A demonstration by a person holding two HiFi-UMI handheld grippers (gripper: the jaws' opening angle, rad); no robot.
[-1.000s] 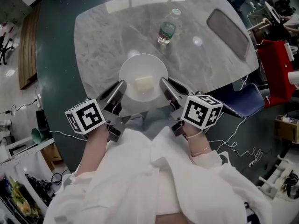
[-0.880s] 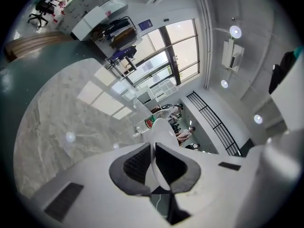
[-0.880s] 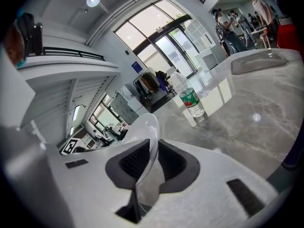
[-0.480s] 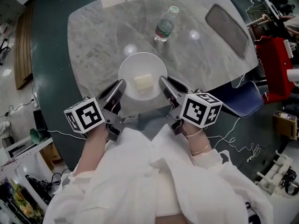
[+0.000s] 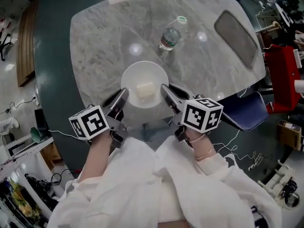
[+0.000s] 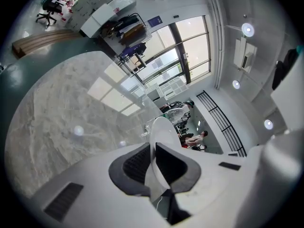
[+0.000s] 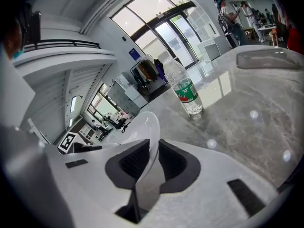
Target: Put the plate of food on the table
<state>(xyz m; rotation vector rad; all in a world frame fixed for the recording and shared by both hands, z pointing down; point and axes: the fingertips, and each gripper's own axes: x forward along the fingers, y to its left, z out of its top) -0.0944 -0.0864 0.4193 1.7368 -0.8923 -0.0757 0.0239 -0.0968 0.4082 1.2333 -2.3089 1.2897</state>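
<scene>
A round white plate with a pale block of food in its middle hangs over the near edge of the grey marble table. My left gripper is shut on the plate's left rim. My right gripper is shut on the right rim. In the left gripper view the thin white rim runs edge-on between the dark pads of the left gripper. The right gripper view shows the same: the rim is clamped in the right gripper.
A clear water bottle with a green label stands upright beyond the plate, also in the right gripper view as the bottle. A flat grey tray lies at the table's far right. A blue seat and red furniture stand to the right.
Both grippers keep their hold on the plate's rims. Plate and grippers have barely shifted against the table; mostly the head view has moved a little.
</scene>
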